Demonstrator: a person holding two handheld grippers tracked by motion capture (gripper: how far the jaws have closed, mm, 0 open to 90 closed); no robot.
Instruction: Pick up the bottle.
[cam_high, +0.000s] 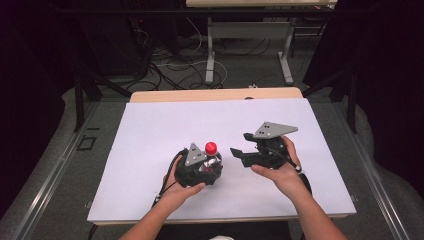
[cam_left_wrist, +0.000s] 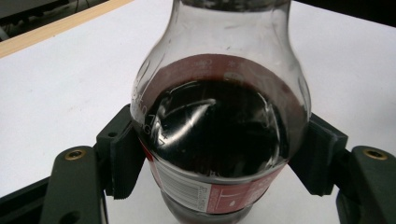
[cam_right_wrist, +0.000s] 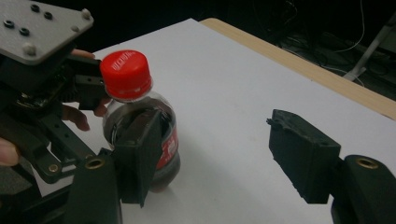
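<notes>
The cola bottle (cam_high: 212, 159), red cap (cam_high: 211, 147) on and dark drink inside, stands upright on the white table (cam_high: 150, 130), a little left of its middle on the near half. My left gripper (cam_high: 205, 167) pinches its body, one pad on each side at the label. My right gripper (cam_high: 239, 144) hovers just beside the bottle to the right, jaws spread with nothing between them.

A white sheet (cam_high: 150, 150) covers the table (cam_high: 215, 94) — only a strip of pale wood shows along its far edge. Beyond it, on the grey floor (cam_high: 240, 70), lie tangled cables (cam_high: 170, 65) — among the metal legs (cam_high: 210, 55) of another table.
</notes>
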